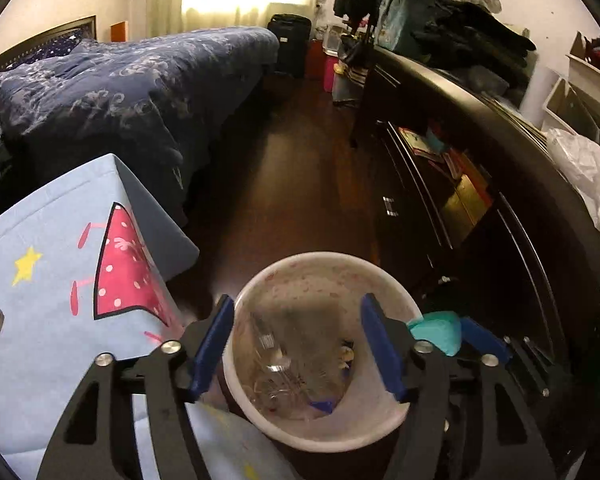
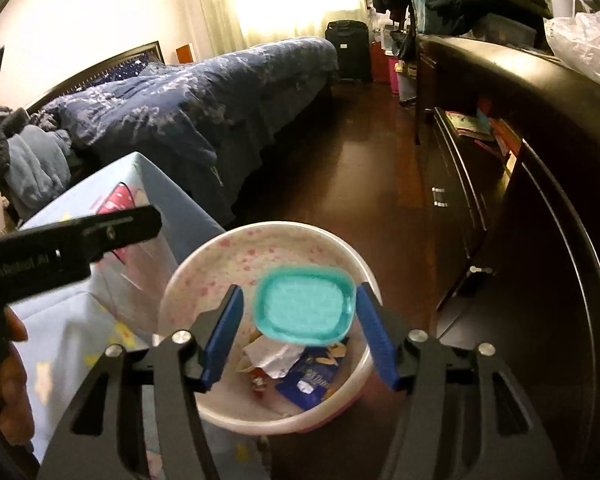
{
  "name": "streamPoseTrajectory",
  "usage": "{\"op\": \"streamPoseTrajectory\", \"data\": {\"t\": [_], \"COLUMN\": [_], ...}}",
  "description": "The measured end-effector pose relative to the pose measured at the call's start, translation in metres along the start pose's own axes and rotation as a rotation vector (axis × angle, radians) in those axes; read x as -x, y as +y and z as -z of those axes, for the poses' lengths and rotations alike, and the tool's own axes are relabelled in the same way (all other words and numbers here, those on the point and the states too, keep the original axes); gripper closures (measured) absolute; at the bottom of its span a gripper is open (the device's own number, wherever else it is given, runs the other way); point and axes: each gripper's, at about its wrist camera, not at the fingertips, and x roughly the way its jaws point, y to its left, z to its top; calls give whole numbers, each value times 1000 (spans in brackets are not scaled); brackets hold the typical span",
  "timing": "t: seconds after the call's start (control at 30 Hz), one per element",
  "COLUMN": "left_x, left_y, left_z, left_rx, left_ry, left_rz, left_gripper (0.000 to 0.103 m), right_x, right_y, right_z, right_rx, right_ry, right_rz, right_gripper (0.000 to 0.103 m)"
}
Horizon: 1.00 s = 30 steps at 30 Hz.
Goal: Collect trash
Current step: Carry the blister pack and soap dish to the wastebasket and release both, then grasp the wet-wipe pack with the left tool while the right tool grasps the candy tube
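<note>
A white bin (image 1: 320, 258) with pink speckles stands on the dark floor under both grippers. My left gripper (image 1: 296, 300) is open above it. A clear plastic piece (image 1: 276, 360) lies blurred inside the bin, below the blue fingers. My right gripper (image 2: 300, 288) is open over the same bin (image 2: 268, 226). A teal oval lid (image 2: 306, 306) is between its pads, blurred, with a gap on the left side. The lid (image 1: 436, 332) also shows at the bin's right rim in the left wrist view. Crumpled paper (image 2: 276, 354) and a blue wrapper (image 2: 312, 384) lie in the bin.
A light-blue fabric box (image 1: 60, 260) with a pink print stands against the bin's left side. A bed with a navy quilt (image 1: 120, 92) is behind it. A dark dresser (image 1: 480, 200) runs along the right, with a white plastic bag (image 1: 588, 176) on top. Wooden floor (image 1: 300, 160) lies between them.
</note>
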Motion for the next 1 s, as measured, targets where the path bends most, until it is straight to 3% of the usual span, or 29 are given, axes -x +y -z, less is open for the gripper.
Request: {"op": "streamPoseTrajectory", "data": {"t": [0.07,0.27,0.43,0.63,1.0], "left_x": [5,29,56,87,126], "left_y": [4,18,36,74,197], "left_z": [0,0,7,22,66], "left_rx": [17,34,32,52,298], "left_ry": [-20,-88,-146,-179,-140], "left_rz": [6,-41,-144,-301,-424], "left_gripper": [20,14,4,4,4], "right_x": [0,4,15,33,60], "right_y": [0,5,20,55,158], "right_z": [1,2,2,-1,-1], "right_rx": [5,10,27,80,276], "right_ry": [-1,3,-1,-19,-38], "right_rz": [-1,-10,-35,-91,-248], "right_gripper": [37,34,31,28,25]}}
